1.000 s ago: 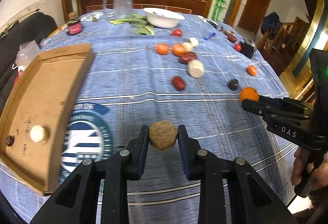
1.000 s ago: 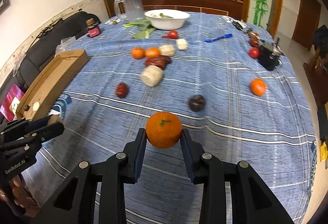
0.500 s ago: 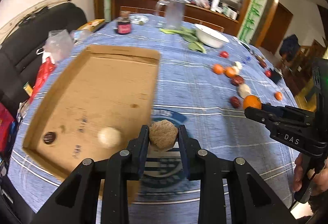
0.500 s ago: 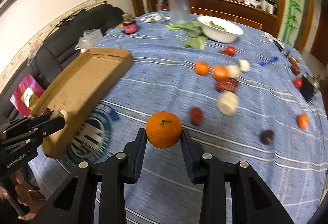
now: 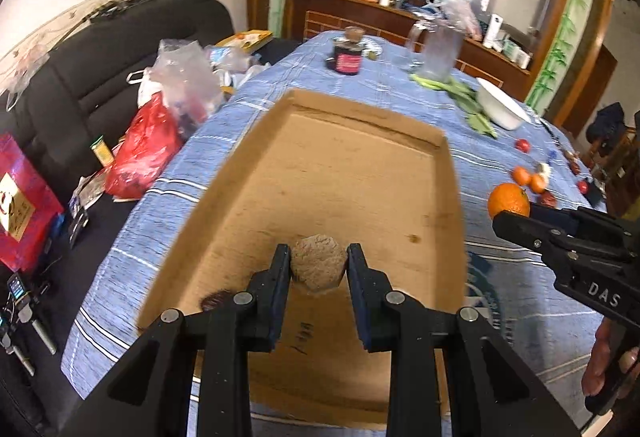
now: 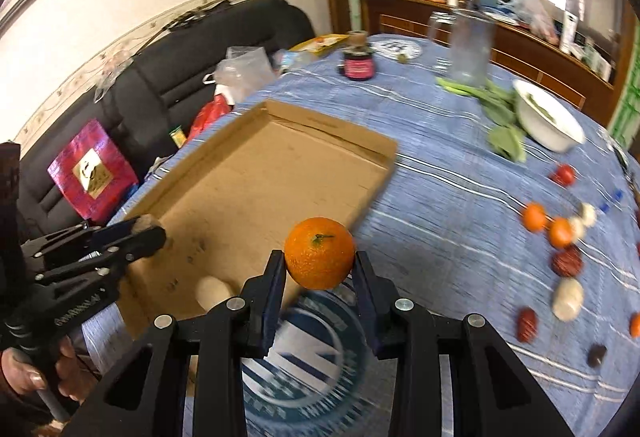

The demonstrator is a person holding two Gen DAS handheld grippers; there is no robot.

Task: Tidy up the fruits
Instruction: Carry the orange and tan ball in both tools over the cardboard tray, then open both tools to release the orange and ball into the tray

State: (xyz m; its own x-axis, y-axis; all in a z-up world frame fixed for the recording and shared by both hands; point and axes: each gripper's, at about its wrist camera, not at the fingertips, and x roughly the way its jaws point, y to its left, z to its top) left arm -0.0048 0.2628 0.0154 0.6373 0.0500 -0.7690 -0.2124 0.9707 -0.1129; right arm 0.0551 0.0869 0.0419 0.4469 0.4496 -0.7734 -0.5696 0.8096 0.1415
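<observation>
My left gripper [image 5: 319, 269] is shut on a rough tan ball-shaped fruit [image 5: 318, 268] and hangs over the near part of the shallow cardboard tray [image 5: 352, 173]. My right gripper [image 6: 319, 261] is shut on an orange [image 6: 319, 253] just off the tray's [image 6: 256, 173] right edge, above the blue cloth. In the left wrist view the orange [image 5: 508, 200] and right gripper [image 5: 510, 215] show at the right. A dark fruit [image 5: 216, 300] and a pale round fruit [image 6: 212, 291] lie in the tray. Several loose fruits [image 6: 560, 233] lie on the cloth at the right.
A white bowl [image 6: 548, 123] with green leaves [image 6: 500, 113], a clear jug [image 6: 468, 49] and a dark jar [image 6: 359, 63] stand at the table's far end. A black sofa [image 5: 100, 77] with plastic bags [image 5: 176, 85] borders the table on the left.
Both grippers have swung left across the table with their fruits, from over the bare cloth to the tray. The left one now hangs over the tray's floor.
</observation>
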